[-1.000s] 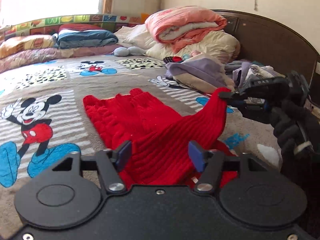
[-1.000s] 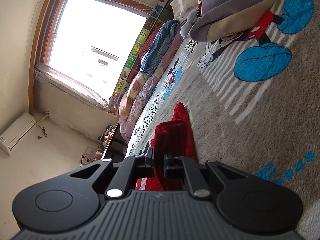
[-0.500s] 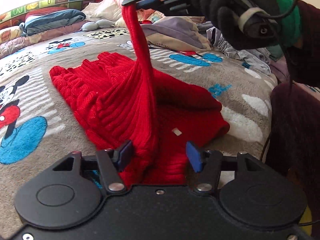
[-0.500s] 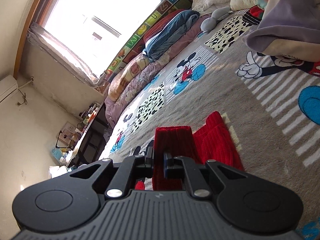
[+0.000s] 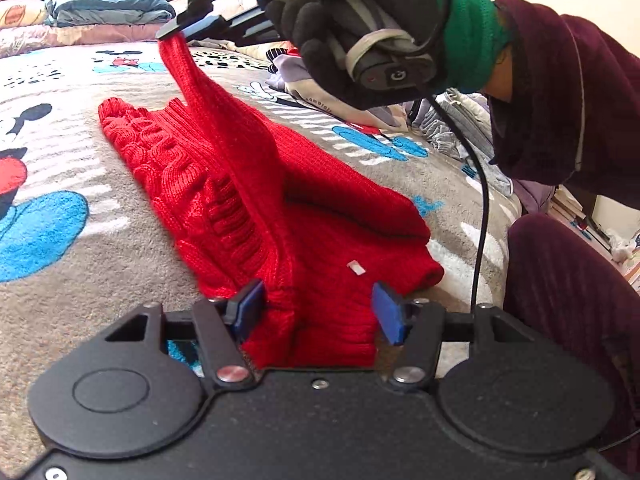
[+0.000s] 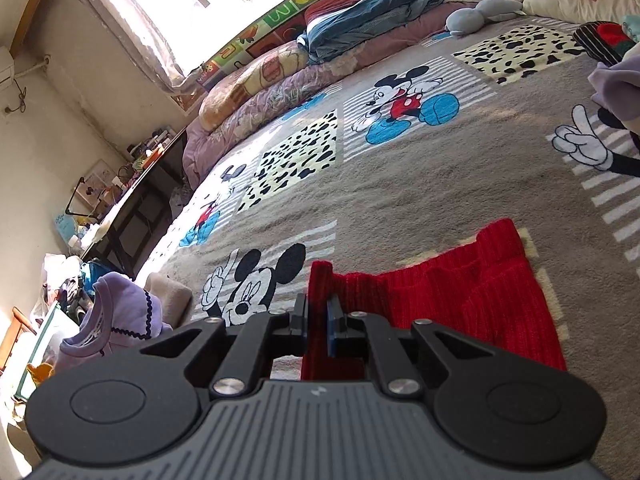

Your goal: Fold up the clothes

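Note:
A red knitted sweater [image 5: 320, 200] lies on the cartoon-print blanket [image 5: 100, 280]. My left gripper [image 5: 318, 312] sits low at its near hem, and bunched red fabric fills the gap between the two blue pads, which press on it. A black-gloved hand [image 5: 340, 32] holds my right gripper [image 5: 180, 30] above the far part of the sweater. It is shut on one strip of the knit, which rises taut from the garment. In the right wrist view that gripper [image 6: 318, 316] pinches the red strip, and the rest of the sweater [image 6: 480, 288] lies flat to its right.
A heap of loose clothes [image 5: 460, 128] lies right of the sweater. Folded quilts and pillows [image 6: 360, 28] line the bed's far side under the window. A lilac garment [image 6: 120, 312] hangs at the bed's edge beside a cluttered desk [image 6: 132, 200]. A dark red sleeve [image 5: 560, 100] reaches in from the right.
The right gripper has carried its strip of sweater up and from right to left over the garment. The left gripper has sunk to the near hem and its jaws have narrowed.

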